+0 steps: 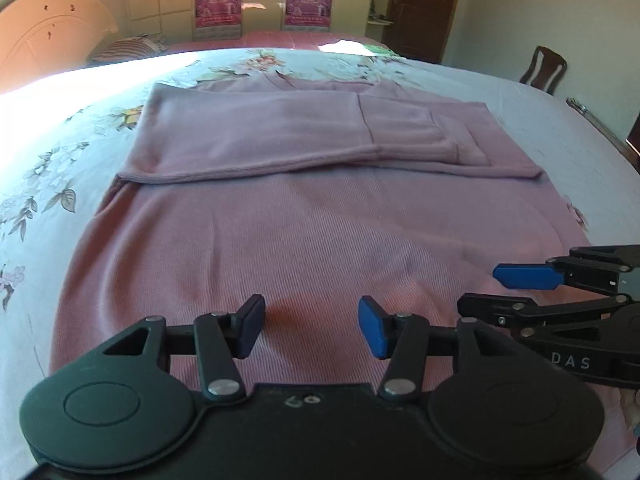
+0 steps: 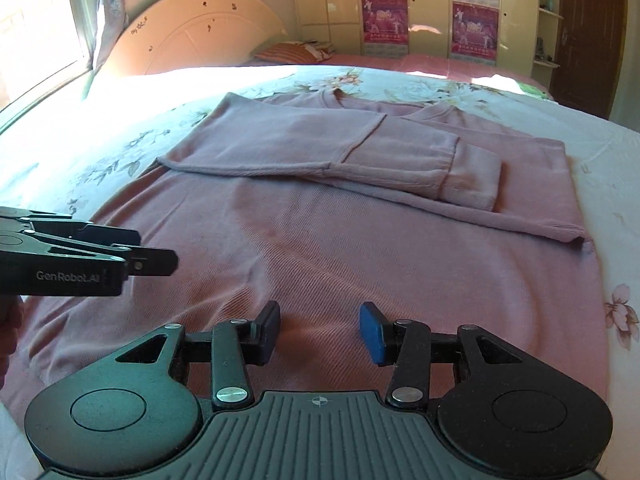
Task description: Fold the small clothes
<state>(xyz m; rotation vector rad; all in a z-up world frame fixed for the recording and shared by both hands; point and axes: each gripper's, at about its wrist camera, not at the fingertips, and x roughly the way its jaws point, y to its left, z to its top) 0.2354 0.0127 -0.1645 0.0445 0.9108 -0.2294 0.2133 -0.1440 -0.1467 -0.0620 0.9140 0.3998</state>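
We see the sweater (image 1: 320, 220) lying flat on the bed (image 1: 560, 140), sleeves (image 1: 280, 136) folded across its far half, both grippers near.

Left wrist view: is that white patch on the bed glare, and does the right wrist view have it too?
Left wrist view: sunlight blows out the bedsheet at the left edge, flower print lost; the pink sweater stays readable. Right wrist view: same washout near the window; fisheye curves the bed in both.

Dusty-pink ribbed sweater (image 1: 320, 240) on a pale floral bedsheet (image 1: 60, 168) (black grippers, blue pads).
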